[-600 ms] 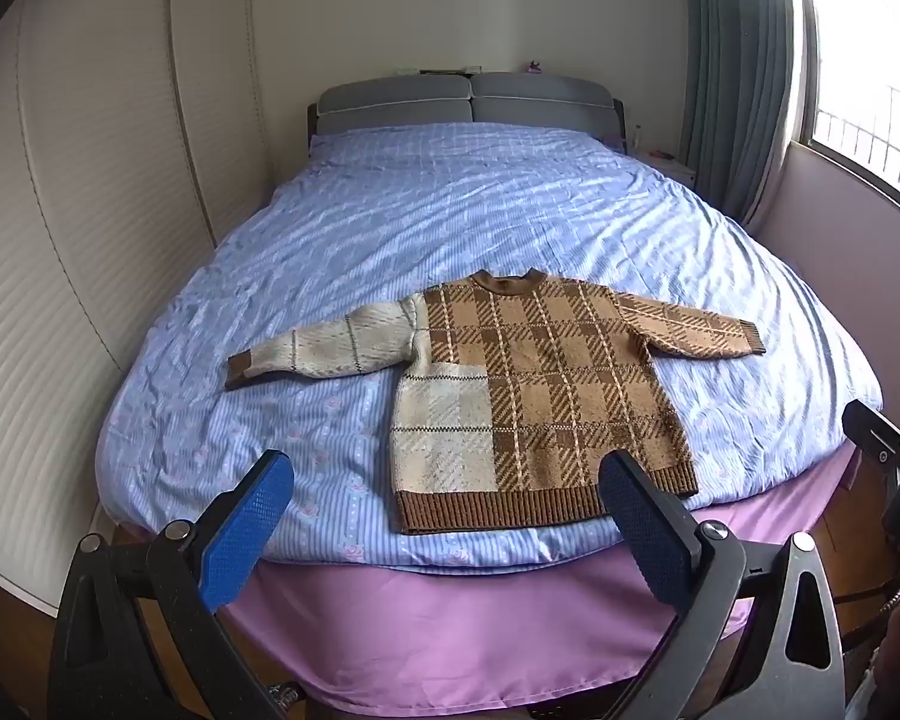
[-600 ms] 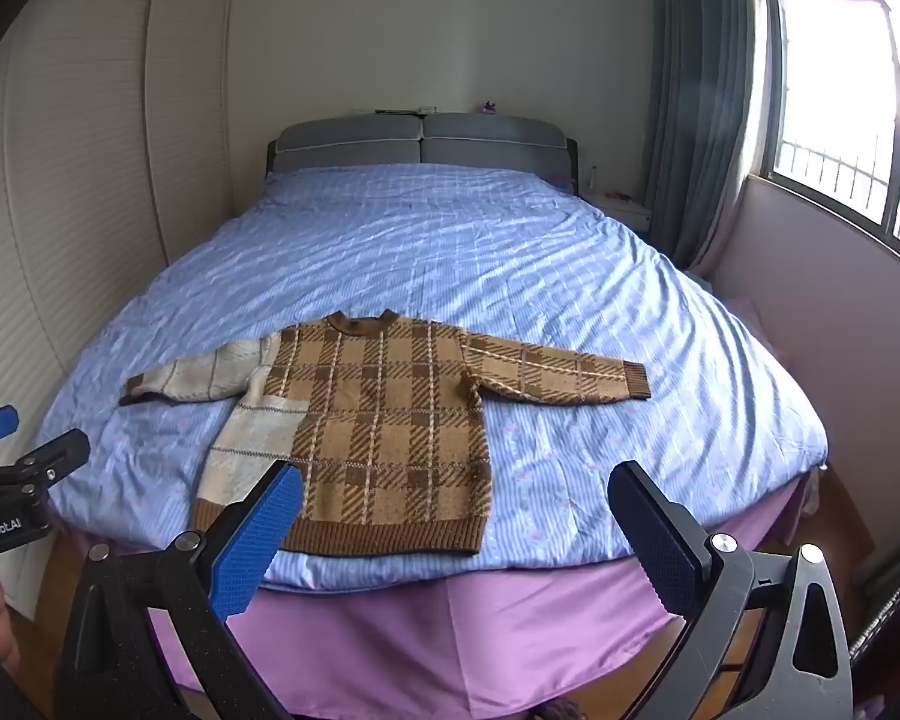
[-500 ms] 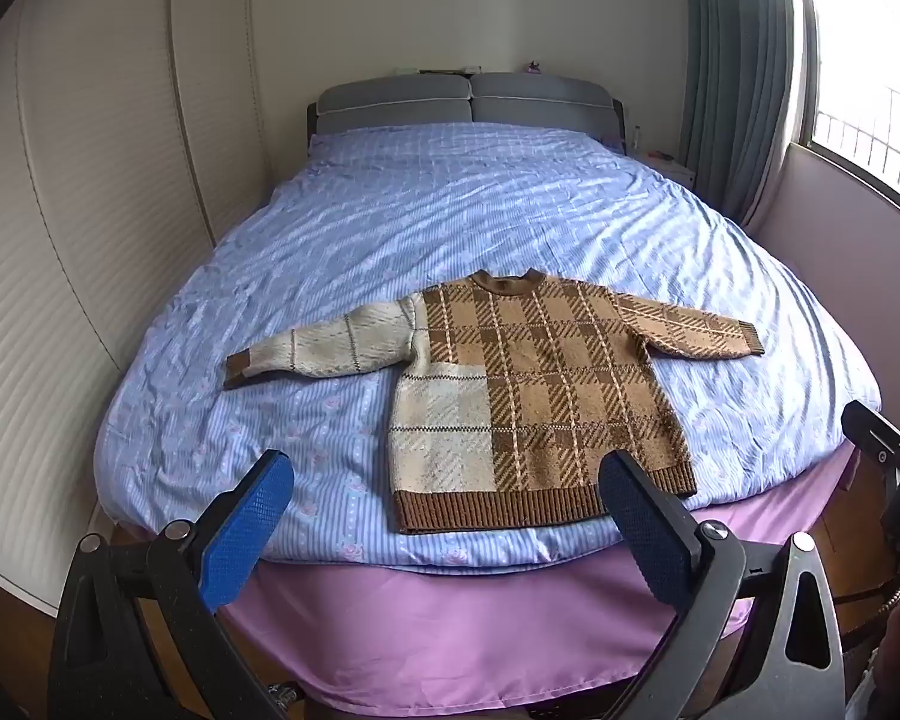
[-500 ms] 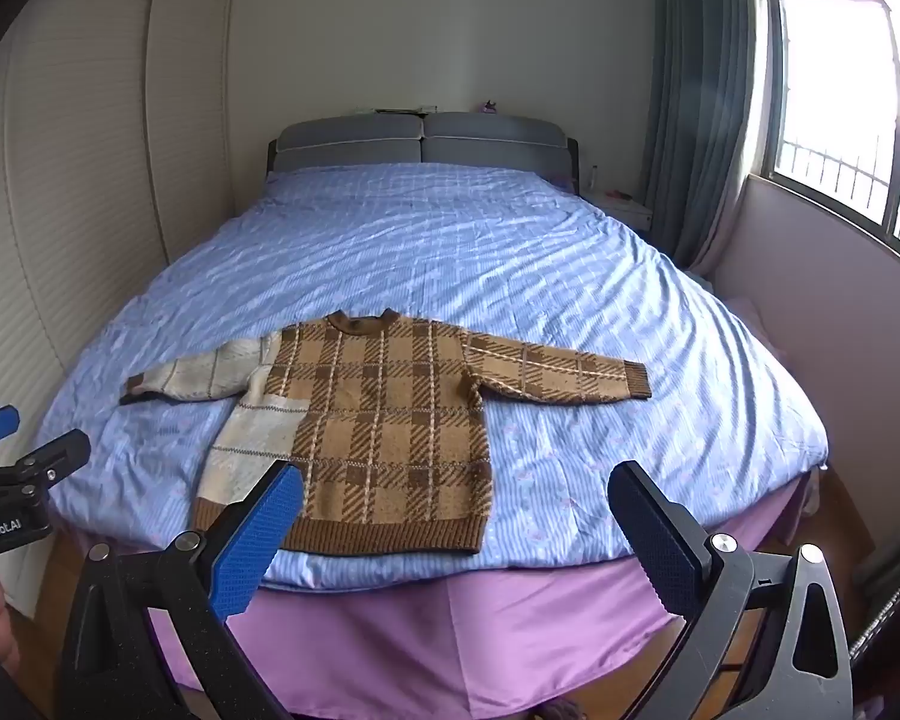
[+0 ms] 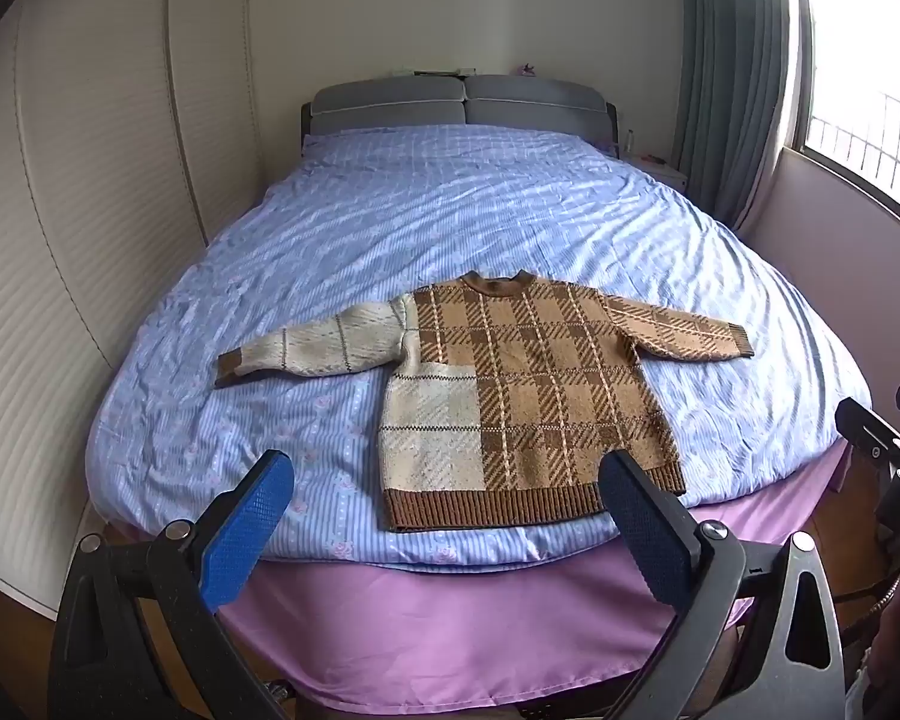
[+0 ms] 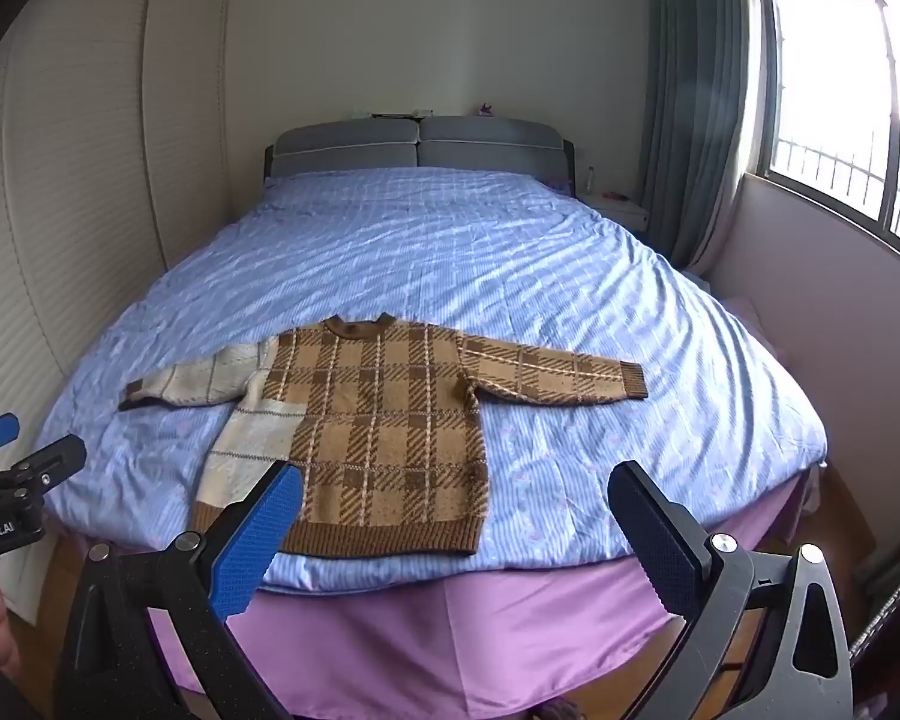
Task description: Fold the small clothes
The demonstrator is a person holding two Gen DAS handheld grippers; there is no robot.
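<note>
One sweater lies flat and face up on the blue bedspread, close to the foot edge of the bed, neck toward the headboard and both sleeves spread sideways. In the left wrist view, the left gripper hangs short of the bed with its jaws spread wide and nothing between them; the ribbed hem sits just beyond the fingertips. The cream sleeve reaches out to the left, the brown plaid sleeve to the right. At the right edge of this view, part of the other tool shows.

In the right wrist view, the right gripper is likewise released and empty, poised off the foot of the bed above the purple bed skirt. The sweater lies left of centre here, its plaid sleeve stretching rightward to a dark cuff.

Handling, as a judgement: the knit looks thick, soft and limp, light enough to lift, likely to sag and stretch between two holds. It should not slip from the textured pads. Sensible holds are a cuff or shoulder seam for each sleeve, then the hem corners, pinching the sweater's layers without catching the bedspread.
</note>
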